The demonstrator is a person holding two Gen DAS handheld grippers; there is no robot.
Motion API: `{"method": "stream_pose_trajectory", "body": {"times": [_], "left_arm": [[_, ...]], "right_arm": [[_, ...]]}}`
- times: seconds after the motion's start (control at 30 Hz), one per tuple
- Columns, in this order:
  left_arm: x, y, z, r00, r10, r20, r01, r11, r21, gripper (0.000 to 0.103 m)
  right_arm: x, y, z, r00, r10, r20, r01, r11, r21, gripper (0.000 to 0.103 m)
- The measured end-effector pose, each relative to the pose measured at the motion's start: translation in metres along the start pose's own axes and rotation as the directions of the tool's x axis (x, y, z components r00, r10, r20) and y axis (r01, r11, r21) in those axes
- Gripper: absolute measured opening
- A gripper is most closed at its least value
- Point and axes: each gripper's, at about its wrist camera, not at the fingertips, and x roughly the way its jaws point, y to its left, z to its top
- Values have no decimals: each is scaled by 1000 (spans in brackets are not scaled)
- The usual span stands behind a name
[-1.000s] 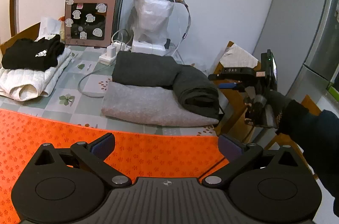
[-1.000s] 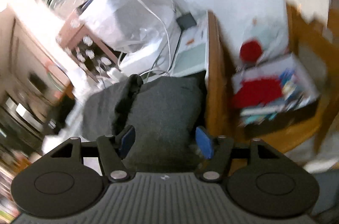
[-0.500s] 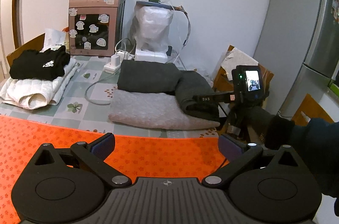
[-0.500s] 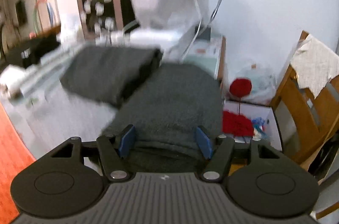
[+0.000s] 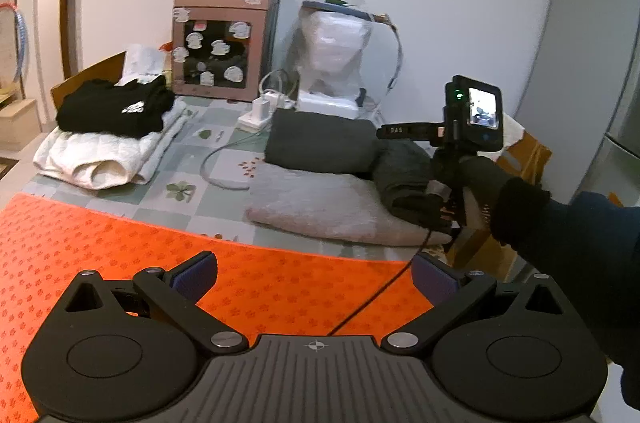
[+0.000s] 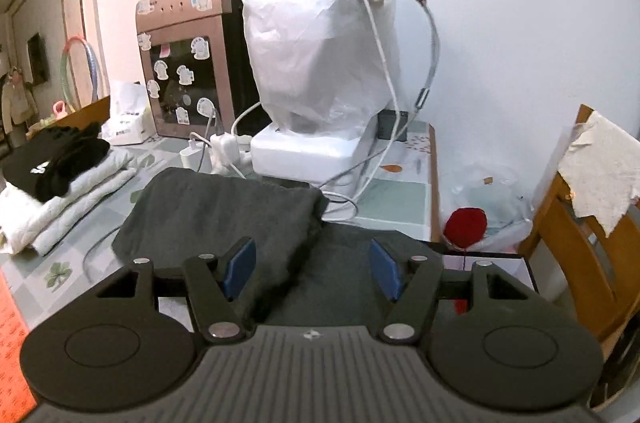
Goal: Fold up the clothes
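Note:
A folded dark grey garment [image 5: 320, 143] lies on a folded light grey one [image 5: 320, 207] at the table's right side; a second dark grey piece [image 5: 404, 175] slumps beside it. My left gripper [image 5: 314, 277] is open and empty above the orange mat [image 5: 120, 255]. My right gripper [image 6: 312, 269] is open just above the dark grey garments [image 6: 224, 211], gripping nothing. In the left wrist view the right gripper's body [image 5: 472, 119] shows at the pile's right end. A folded black garment [image 5: 114, 107] rests on white folded ones [image 5: 104, 155] at the far left.
A pink water dispenser [image 5: 224, 39] with a bottle, a plastic-covered appliance [image 5: 336, 59], a power strip [image 5: 260, 113] and cables stand at the back. A wooden chair [image 6: 592, 223] and a box with red yarn [image 6: 466, 225] are right of the table. A fridge [image 5: 600, 63] stands far right.
My right gripper has swung up and levelled over the dark grey garments, staying open. The left gripper has drawn back a little and stays open.

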Motion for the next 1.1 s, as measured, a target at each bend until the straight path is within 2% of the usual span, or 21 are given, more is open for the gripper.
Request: {"method": "stream_pose_trajectory", "body": {"times": [0.2,0.4,0.47,0.63,0.7,0.83,0.9,1.1], "left_arm": [[1,7,-2,999,31,-10,-31,999,-19,103],[0,13,-3,999,49,-10,-50,998,-38,103],[-2,13,-2,999,51,-9,-52,998,-44,103],[-12,12,0,999,34,-10,-34,998,-45,103],[-21,11,0,1000,28,12,-27,999,-36,103],[-40,10,-1,999,30,37,-30,1000,-4,103],[-50,11,-4,998,32,47,-33,999,15,103],[-82,22,-15,998,29,63,-31,999,42,103]], "right_arm": [[39,6,-18,996,-37,-82,36,999,-9,68],[30,10,-14,997,-36,-72,35,999,-20,68],[16,13,-8,998,-30,-63,28,999,-28,68],[-26,23,6,999,-13,-47,11,998,-54,78],[-44,29,11,999,-12,-38,10,998,-64,85],[-85,41,19,1000,-7,-13,6,998,-66,92],[-109,48,23,1000,-13,6,13,998,-63,102],[-180,76,26,999,-33,42,35,998,-47,103]]}}
